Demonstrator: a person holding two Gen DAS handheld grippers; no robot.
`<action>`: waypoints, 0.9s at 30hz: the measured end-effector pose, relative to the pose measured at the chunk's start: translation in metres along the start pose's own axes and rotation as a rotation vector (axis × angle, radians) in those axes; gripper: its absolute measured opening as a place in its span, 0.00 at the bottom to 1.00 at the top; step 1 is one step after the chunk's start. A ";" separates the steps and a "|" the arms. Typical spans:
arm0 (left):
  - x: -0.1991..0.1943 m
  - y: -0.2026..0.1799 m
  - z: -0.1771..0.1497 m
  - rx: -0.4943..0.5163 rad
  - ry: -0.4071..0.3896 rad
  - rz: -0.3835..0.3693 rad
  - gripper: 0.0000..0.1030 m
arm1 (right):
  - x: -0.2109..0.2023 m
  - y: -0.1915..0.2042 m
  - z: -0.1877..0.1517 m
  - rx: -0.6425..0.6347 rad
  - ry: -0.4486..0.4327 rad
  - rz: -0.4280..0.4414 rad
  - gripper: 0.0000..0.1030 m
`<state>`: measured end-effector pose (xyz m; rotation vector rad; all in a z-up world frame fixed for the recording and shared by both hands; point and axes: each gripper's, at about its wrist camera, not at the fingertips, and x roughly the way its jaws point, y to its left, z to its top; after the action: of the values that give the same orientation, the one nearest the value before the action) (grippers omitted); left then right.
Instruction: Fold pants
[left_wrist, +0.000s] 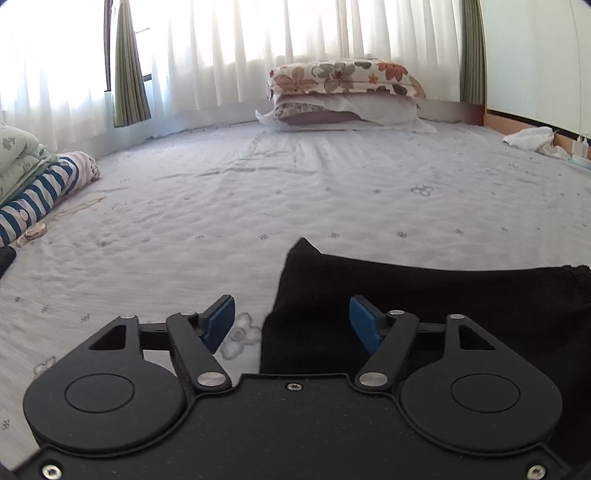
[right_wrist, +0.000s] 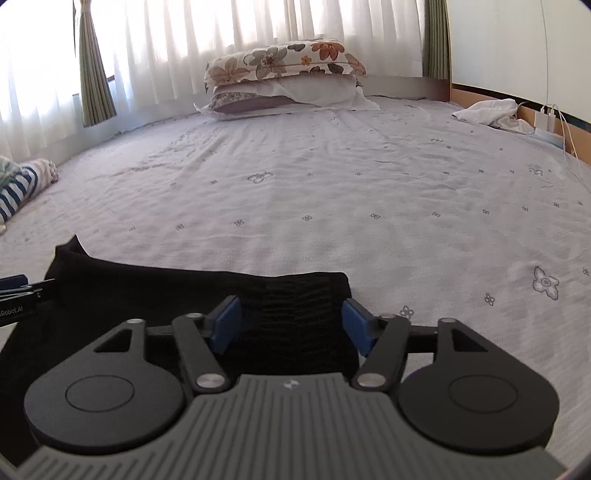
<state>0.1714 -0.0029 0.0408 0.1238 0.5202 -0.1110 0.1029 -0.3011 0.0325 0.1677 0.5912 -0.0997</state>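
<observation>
Black pants (left_wrist: 424, 295) lie flat on the bed sheet (left_wrist: 258, 203), near its front edge. My left gripper (left_wrist: 291, 319) is open, its blue pads straddling the pants' left corner, low over the cloth. In the right wrist view the pants (right_wrist: 184, 295) show an elastic waistband at their right end. My right gripper (right_wrist: 291, 321) is open with the waistband edge between its pads. The left gripper's tip (right_wrist: 22, 288) shows at the left edge of the right wrist view. Neither gripper holds anything.
Stacked pillows, a floral one (left_wrist: 343, 77) on top, lie at the bed's far side by white curtains. Folded striped and green bedding (left_wrist: 33, 188) sits at the left. A white cloth (right_wrist: 487, 110) and a charger with cables (right_wrist: 546, 122) are at the far right.
</observation>
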 end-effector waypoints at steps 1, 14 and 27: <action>-0.001 0.006 0.003 -0.008 -0.002 0.000 0.75 | -0.003 -0.009 0.000 0.021 -0.011 0.008 0.83; 0.048 0.075 0.002 -0.320 0.261 -0.177 0.84 | 0.038 -0.065 -0.006 0.161 0.102 0.234 1.00; 0.089 0.063 0.018 -0.351 0.273 -0.339 0.40 | 0.073 -0.057 0.009 0.075 0.136 0.303 0.81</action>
<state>0.2653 0.0497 0.0171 -0.2979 0.8225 -0.3341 0.1598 -0.3616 -0.0080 0.3371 0.6914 0.1841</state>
